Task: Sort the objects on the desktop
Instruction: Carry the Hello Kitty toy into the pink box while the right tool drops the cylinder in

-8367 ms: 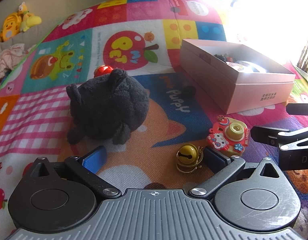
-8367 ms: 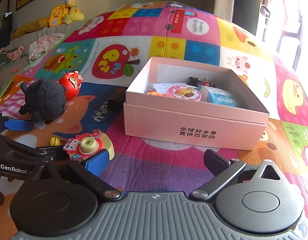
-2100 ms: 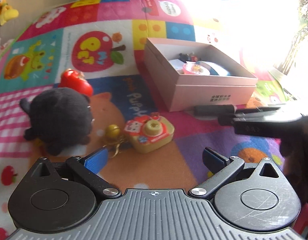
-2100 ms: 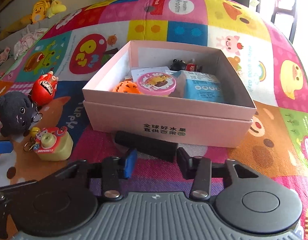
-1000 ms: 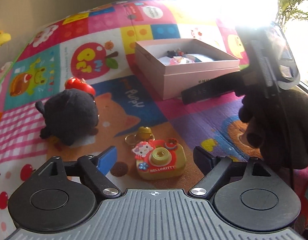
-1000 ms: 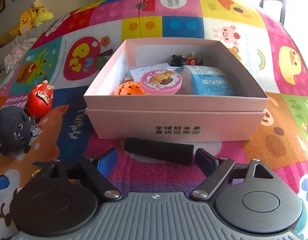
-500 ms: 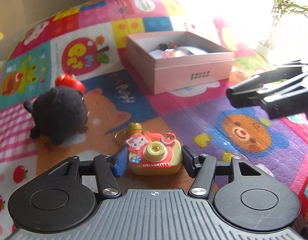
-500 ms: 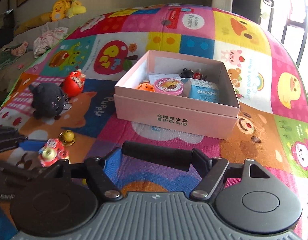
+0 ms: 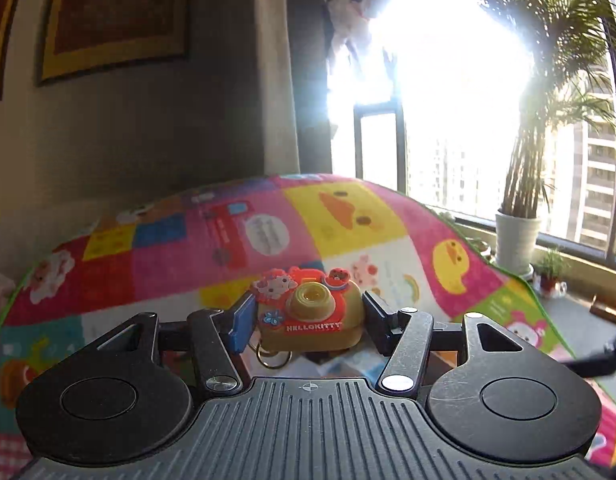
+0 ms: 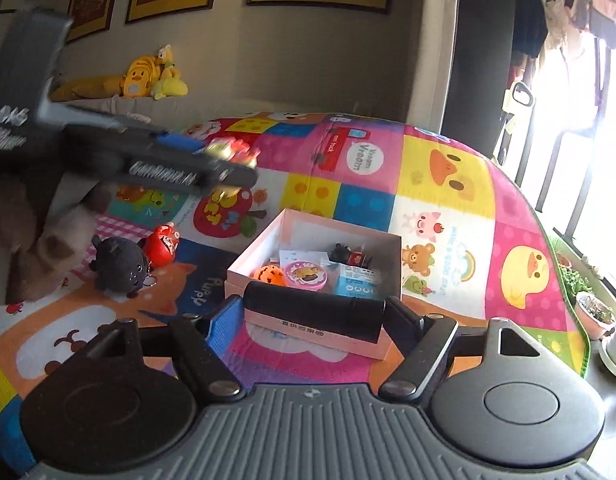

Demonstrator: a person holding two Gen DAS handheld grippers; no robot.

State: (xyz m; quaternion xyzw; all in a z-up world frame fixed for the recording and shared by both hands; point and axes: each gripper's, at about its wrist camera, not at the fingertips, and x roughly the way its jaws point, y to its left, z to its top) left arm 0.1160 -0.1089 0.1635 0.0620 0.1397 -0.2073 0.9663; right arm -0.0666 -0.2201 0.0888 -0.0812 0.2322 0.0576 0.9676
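Observation:
My left gripper is shut on a yellow and red Hello Kitty toy camera and holds it high above the mat; its key ring hangs below. In the right wrist view the left gripper shows raised at the upper left with the camera in it. My right gripper is shut on a black cylinder, held in the air in front of the pink box. The box holds an orange ball, a pink round tin and a blue packet.
A black plush toy and a red daruma doll lie on the colourful play mat left of the box. Yellow plush toys sit on a ledge at the back wall. Potted plants stand by the window at the right.
My left gripper closed on the toy camera and lifted it high off the mat. My right gripper rose with the black cylinder, farther above the mat and box.

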